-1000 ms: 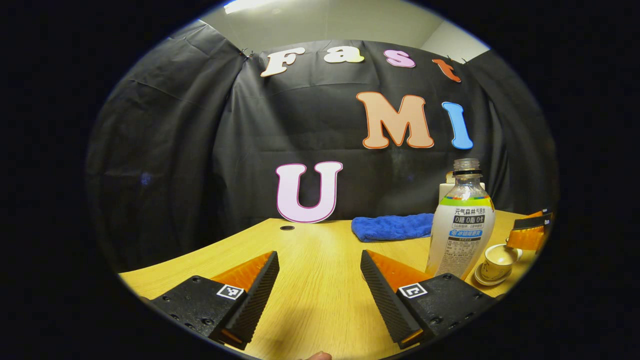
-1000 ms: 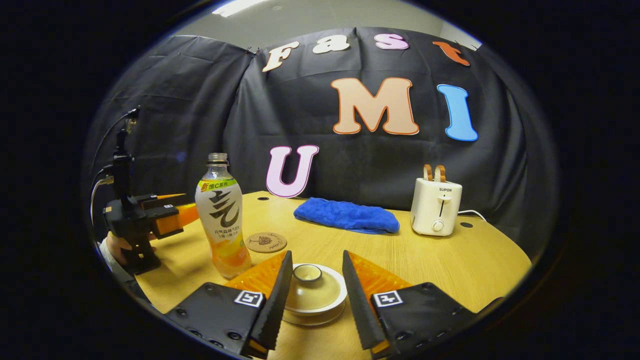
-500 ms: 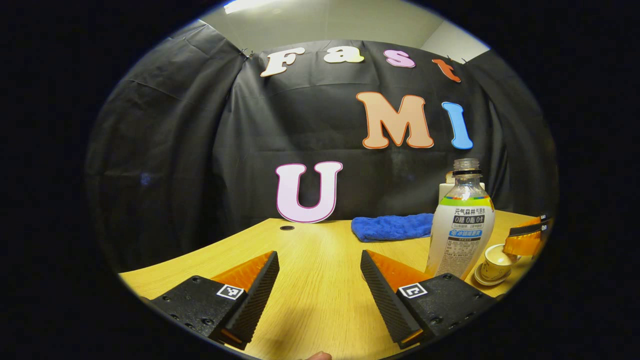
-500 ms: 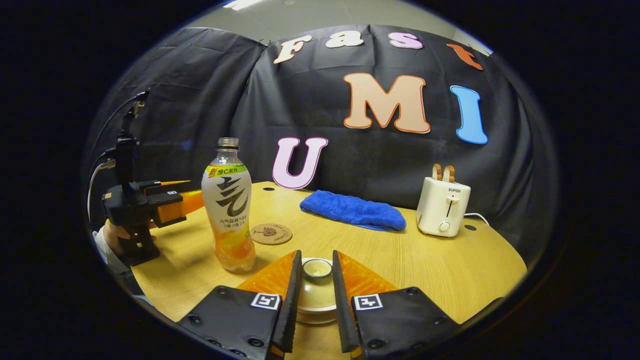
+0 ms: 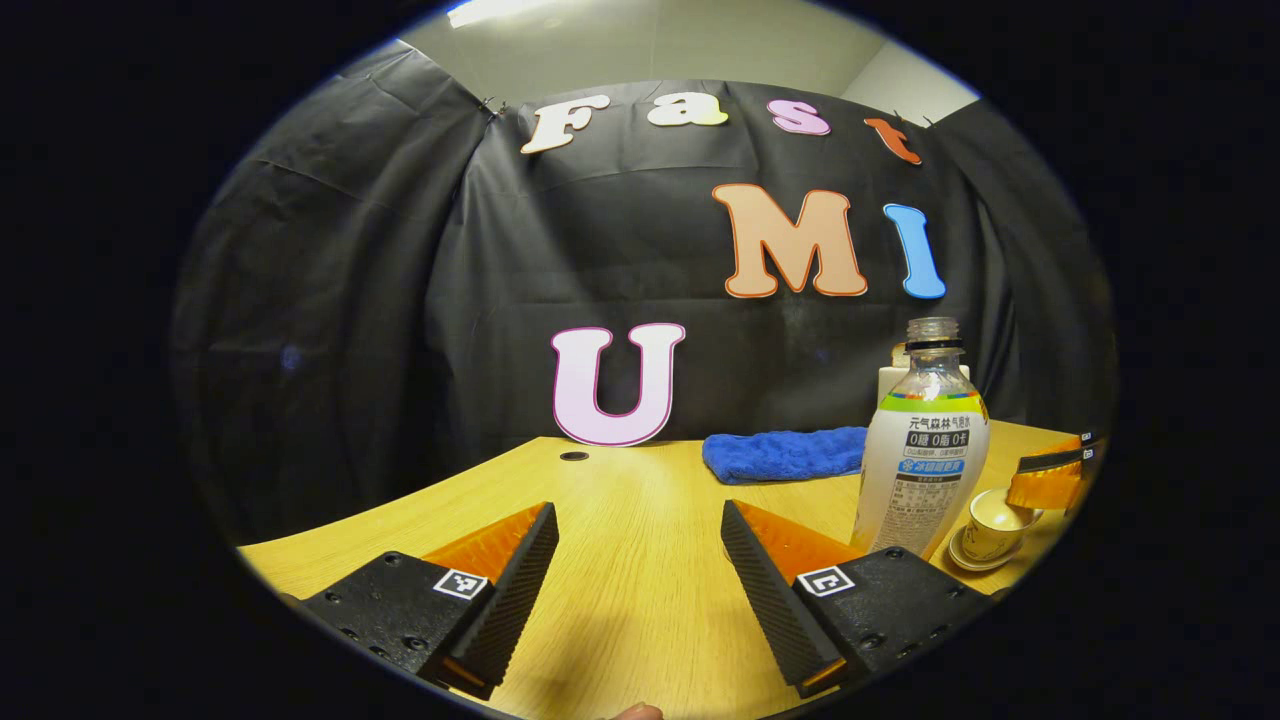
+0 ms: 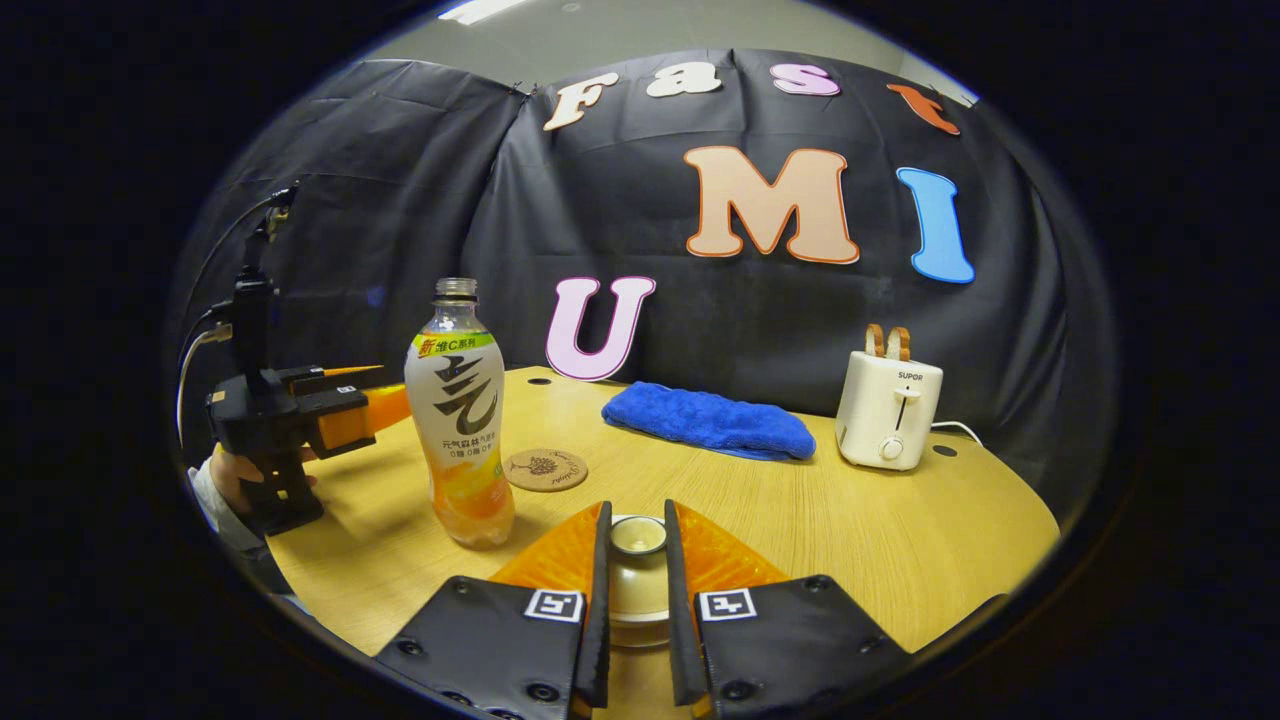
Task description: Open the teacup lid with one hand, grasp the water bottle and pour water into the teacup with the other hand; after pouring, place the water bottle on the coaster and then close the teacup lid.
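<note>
The right gripper (image 6: 635,610) is clamped on the knob of the teacup lid (image 6: 637,580), both fingers pressing it. The left gripper (image 5: 640,590) hangs spread apart over bare table (image 5: 640,480). If the lift goes askew, the narrow hold on the knob could slip, or the lid could drag the teacup and saucer along. The water bottle (image 6: 460,420) stands just left of the cup, easily knocked; the coaster (image 6: 546,469) lies behind it. Farther back, the blue towel (image 6: 710,420) and toaster (image 6: 888,410) leave open room rightward.
</note>
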A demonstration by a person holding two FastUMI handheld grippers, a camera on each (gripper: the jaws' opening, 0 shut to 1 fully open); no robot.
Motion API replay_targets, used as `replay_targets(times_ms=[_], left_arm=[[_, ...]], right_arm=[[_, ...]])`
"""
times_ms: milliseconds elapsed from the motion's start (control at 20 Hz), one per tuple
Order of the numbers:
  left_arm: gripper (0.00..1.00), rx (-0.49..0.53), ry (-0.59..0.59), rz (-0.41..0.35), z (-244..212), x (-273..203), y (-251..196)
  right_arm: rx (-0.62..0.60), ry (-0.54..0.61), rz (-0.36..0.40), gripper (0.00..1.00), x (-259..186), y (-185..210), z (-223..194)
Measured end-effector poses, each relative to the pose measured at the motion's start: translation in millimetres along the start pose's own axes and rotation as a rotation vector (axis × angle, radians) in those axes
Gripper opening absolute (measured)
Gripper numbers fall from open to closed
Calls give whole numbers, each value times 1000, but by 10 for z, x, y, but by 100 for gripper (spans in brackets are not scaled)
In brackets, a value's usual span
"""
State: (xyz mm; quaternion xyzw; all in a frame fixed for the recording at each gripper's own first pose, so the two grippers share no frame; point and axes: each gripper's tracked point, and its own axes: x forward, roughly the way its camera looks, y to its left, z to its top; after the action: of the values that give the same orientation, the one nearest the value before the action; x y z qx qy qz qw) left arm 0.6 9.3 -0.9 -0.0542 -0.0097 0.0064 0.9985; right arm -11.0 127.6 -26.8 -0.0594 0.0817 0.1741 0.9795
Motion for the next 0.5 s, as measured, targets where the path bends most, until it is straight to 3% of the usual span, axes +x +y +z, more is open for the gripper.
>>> replay_targets(times_ms=[500], left_arm=[[96,2,1,7,3,2,19]], right_arm=[[64,-62,-68,27,-165,-289,182]])
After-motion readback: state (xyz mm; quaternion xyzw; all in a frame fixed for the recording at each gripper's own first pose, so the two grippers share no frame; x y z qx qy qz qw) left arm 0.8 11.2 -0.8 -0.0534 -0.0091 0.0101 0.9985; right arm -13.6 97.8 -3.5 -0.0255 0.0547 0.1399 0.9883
